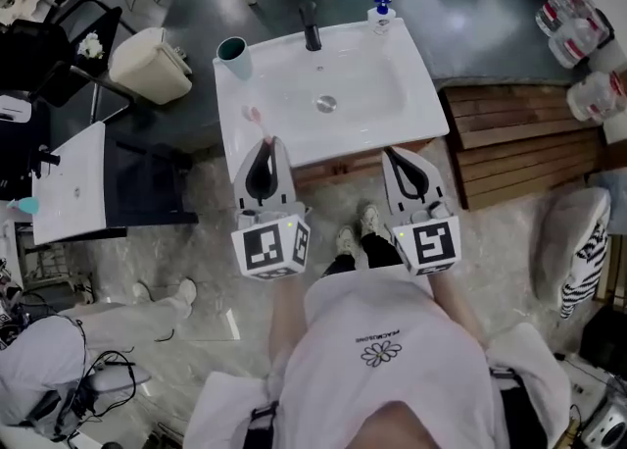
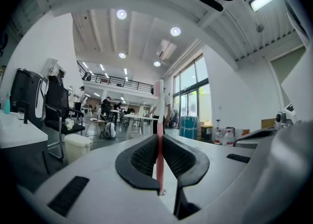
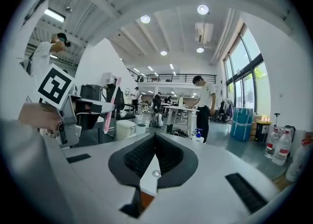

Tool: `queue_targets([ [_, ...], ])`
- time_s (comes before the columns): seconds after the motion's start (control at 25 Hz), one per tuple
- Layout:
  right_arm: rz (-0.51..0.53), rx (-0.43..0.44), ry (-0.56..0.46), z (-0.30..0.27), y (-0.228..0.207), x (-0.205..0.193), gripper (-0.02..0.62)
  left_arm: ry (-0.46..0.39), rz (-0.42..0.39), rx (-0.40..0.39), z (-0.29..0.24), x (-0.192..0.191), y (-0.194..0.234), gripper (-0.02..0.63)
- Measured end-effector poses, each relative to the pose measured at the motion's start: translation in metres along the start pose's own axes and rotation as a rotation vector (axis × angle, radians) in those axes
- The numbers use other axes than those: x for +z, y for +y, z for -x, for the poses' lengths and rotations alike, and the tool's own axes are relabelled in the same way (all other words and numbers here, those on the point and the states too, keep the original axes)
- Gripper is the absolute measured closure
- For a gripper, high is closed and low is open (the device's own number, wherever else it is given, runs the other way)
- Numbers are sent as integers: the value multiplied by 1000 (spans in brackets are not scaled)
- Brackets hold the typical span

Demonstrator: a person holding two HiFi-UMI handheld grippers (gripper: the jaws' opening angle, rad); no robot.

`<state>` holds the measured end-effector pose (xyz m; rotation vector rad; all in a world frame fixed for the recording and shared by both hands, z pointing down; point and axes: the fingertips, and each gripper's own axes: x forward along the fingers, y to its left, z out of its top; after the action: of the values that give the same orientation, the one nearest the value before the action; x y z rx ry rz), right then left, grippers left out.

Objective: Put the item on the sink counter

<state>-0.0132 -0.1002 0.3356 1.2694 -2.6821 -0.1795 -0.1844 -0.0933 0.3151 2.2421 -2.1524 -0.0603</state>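
L gripper (image 2: 159,142): jaws closed on a pink toothbrush (image 2: 159,115), clamped low on the handle, which stands up past the pads. In the right gripper view the same toothbrush (image 3: 111,103) shows at left, near upright, slightly tilted. In the head view L gripper (image 1: 265,155) sits at the near-left edge of the sink (image 1: 377,133); toothbrush (image 1: 253,116) juts from the tips over the left counter strip – contact w/ counter can't be confirmed.

R gripper (image 3: 154,142): jaws together, nothing between pads. Head view has it (image 1: 404,165) at the sink's near-right edge, well apart from L.

Far-left corner of the sink: teal cup (image 1: 235,55). Far edge, centre: black faucet (image 1: 312,27). Just right of it – soap bottle (image 1: 382,12).
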Motion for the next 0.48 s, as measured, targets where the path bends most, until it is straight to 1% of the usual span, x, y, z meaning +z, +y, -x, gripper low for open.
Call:
queue_targets([
  [0.08, -8, 5, 4, -12, -7, -2, 584, 6, -9, 15, -9, 0, 4, 566],
  [0.24, -29, 51, -17, -37, -20, -5, 584, 12, -18, 66, -23, -3, 9, 566],
  [0.4, -37, 69, -46, -61, -46, -3, 584, 12, -33, 97, -47, 0, 3, 566],
  [0.48, -32, 74, -60, -72, -62, -3, 584, 1, -15, 104, -62, 3, -1, 566],
])
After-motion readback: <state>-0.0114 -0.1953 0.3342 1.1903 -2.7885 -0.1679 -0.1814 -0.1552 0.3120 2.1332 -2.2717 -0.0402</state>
